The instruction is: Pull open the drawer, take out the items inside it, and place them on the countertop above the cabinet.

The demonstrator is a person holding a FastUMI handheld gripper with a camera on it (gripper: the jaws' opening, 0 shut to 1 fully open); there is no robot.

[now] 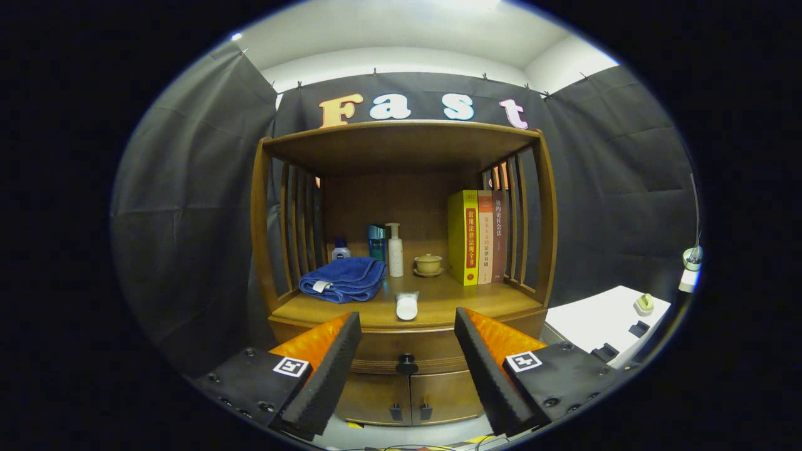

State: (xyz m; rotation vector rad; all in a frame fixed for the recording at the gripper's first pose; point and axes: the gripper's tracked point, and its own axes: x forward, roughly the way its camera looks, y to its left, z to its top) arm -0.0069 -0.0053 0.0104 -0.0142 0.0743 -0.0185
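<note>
Straight ahead of the claw (407,357), whose fingers stand wide apart and empty, the drawer (407,351) sits closed below the counter (476,300). A white tube (406,306) lies on the counter above the knob (406,363); any pull would want the fingers centred on that knob.

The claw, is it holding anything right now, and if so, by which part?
Nothing is held. The claw is open, with the closed drawer's knob showing in the gap between its fingers, untouched.
</note>
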